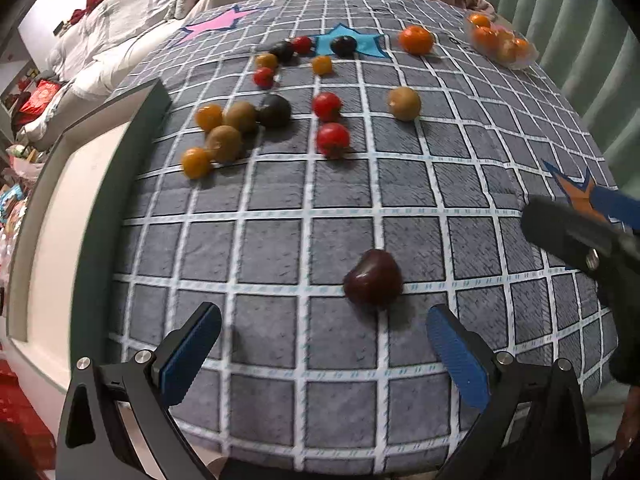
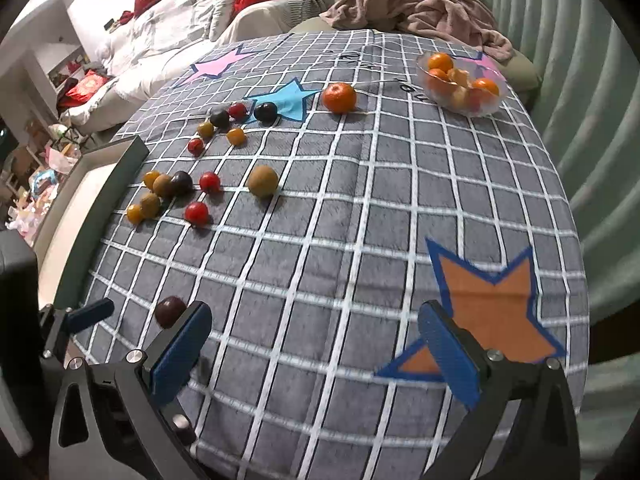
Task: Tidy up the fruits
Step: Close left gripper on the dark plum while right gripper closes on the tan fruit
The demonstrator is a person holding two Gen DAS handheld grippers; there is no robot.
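While spread wide and holding nothing, left gripper (image 1: pixel 324 344) hovers low over grey checked cloth (image 1: pixel 280 248), with dark red plum (image 1: pixel 373 277) just ahead, toward 1 o'clock from the midpoint between the blue pads (image 1: pixel 190 354). Lies alone on the cloth, well apart from the scattered fruit cluster (image 1: pixel 256 116) far off at 11 o'clock and from the clear bowl of oranges (image 2: pixel 462 84) at 1 o'clock at the far edge. Sits nearer to the right-side pad than to the left-side one, not yet between them. Looks slightly longer than wide, long axis running roughly from 10 to 4 o'clock, though blur makes this uncertain.

Right gripper (image 2: pixel 316 350) also released and empty, above the cloth beside orange star patch (image 2: pixel 492 304); from there the plum appears at 9 o'clock, beyond the left-side pad and outside the gap, so clearly the farther tool. Probably the left one takes this fruit: needs a small shift forward and rightward to centre the plum, then closing across its short width. Round and smooth, so may roll away on the soft cloth if touched by one pad first. White tray (image 1: pixel 68 208) waits at 9 o'clock along the edge.
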